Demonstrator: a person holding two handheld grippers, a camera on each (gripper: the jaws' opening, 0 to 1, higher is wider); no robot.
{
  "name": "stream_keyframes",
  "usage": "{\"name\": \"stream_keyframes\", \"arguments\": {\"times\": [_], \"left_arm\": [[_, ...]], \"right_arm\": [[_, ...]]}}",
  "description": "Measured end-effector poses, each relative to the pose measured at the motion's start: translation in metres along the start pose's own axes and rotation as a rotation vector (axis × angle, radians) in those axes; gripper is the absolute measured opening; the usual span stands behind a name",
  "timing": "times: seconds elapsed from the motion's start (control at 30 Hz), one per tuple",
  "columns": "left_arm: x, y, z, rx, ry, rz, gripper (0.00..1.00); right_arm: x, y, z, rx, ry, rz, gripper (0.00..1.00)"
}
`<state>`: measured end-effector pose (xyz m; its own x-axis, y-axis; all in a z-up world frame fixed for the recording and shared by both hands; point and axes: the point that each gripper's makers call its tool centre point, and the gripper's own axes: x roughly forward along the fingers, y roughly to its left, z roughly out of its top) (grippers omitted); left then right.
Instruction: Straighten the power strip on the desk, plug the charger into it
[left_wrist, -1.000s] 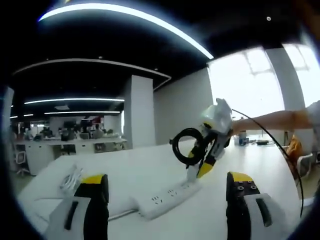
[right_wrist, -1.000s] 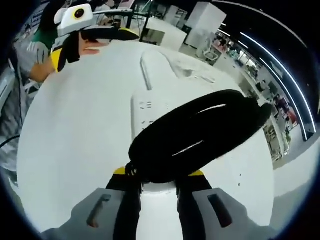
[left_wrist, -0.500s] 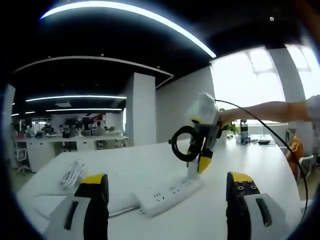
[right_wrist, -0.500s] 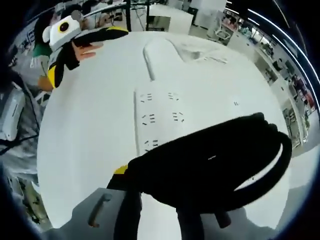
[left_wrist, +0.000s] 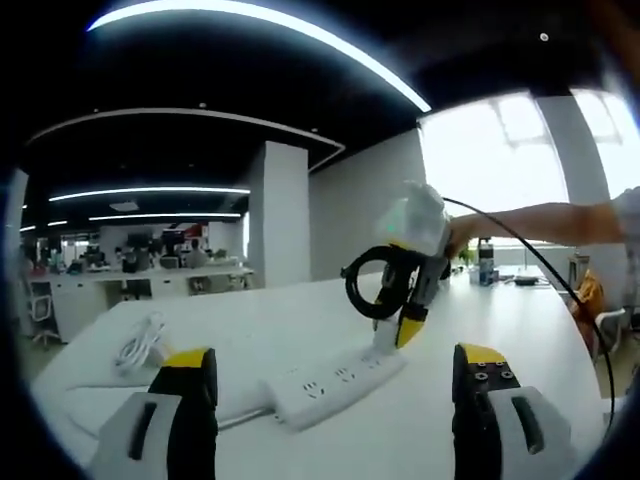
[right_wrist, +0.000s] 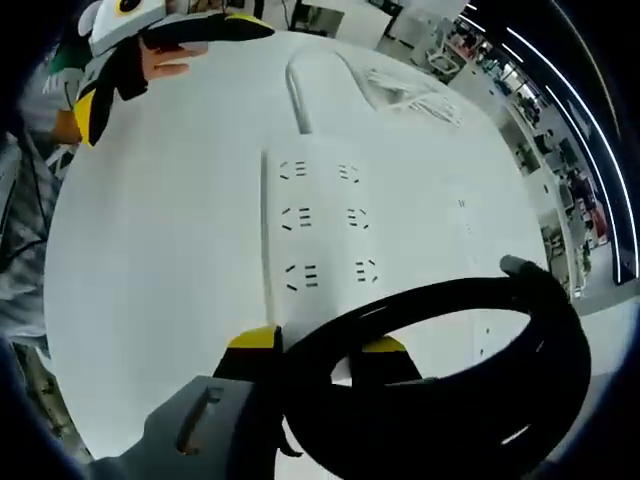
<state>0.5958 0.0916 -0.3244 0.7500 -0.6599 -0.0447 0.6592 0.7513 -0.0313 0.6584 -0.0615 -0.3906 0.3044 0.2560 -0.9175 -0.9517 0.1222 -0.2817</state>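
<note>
Right gripper view: coiled black cable covers the near end of the power strip and the right gripper tips, so the charger body and any contact with a socket can't be made out; the coil is cut off at the bottom edge. Left gripper view: right gripper's yellow tips hide the strip's far end, can't tell if anything is seated there. White cable bundle is too small to identify

Left tool gapes level; right tool points down, clamped
</note>
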Motion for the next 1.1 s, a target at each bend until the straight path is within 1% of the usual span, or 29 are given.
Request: {"name": "stream_keyframes", "arguments": {"times": [0.1,0.13,0.17,0.2,0.23,0.27,0.33,0.4,0.43,0.47,0.5,0.67,0.87,0.97,1.1], "left_arm": [[0.001,0.001,-0.005,0.007,0.02,0.004,0.99],[0.001,0.002,-0.007,0.016,0.028,0.012,0.99],[0.001,0.003,-0.009,0.022,0.034,0.016,0.99],[0.001,0.003,-0.01,0.024,0.038,0.018,0.99],[0.001,0.003,-0.01,0.023,0.04,0.017,0.99],[0.001,0.002,-0.011,0.021,0.042,0.015,0.99],[0.001,0.001,-0.011,0.021,0.042,0.011,0.99],[0.001,0.0,-0.012,0.028,0.045,0.013,0.99],[0.001,0.0,-0.012,0.033,0.048,0.013,0.99],[0.001,0.0,-0.013,0.035,0.051,0.014,0.99],[0.002,0.0,-0.014,0.035,0.053,0.014,0.99],[0.002,0.001,-0.018,0.029,0.067,0.015,0.99],[0.002,0.002,-0.018,0.028,0.067,0.016,0.99],[0.003,0.004,-0.02,0.023,0.069,0.018,0.99],[0.004,0.007,-0.024,0.015,0.079,0.025,0.99]], "right_arm": [[0.001,-0.005,0.0,0.018,0.011,-0.007,0.24],[0.0,-0.007,0.001,0.019,0.006,-0.022,0.25],[0.0,-0.007,0.001,0.008,-0.008,-0.02,0.25],[0.001,-0.007,0.001,-0.018,-0.024,-0.017,0.25],[0.002,-0.007,0.002,-0.067,-0.033,-0.013,0.25],[0.003,-0.007,0.002,-0.093,-0.046,-0.024,0.27],[0.004,-0.01,-0.001,-0.13,-0.032,-0.065,0.31],[0.002,-0.008,0.002,-0.097,-0.056,-0.062,0.35],[0.001,-0.005,0.005,-0.076,-0.08,-0.048,0.4],[0.001,-0.004,0.006,-0.051,-0.086,-0.027,0.44],[0.0,-0.005,0.005,-0.038,-0.085,-0.022,0.49],[-0.002,-0.004,0.007,-0.045,-0.092,-0.037,0.53],[0.001,-0.005,0.008,-0.019,-0.115,-0.052,0.67],[0.004,-0.001,0.008,0.001,-0.14,-0.048,0.71],[0.004,-0.002,0.009,0.005,-0.184,-0.08,0.75]]}}
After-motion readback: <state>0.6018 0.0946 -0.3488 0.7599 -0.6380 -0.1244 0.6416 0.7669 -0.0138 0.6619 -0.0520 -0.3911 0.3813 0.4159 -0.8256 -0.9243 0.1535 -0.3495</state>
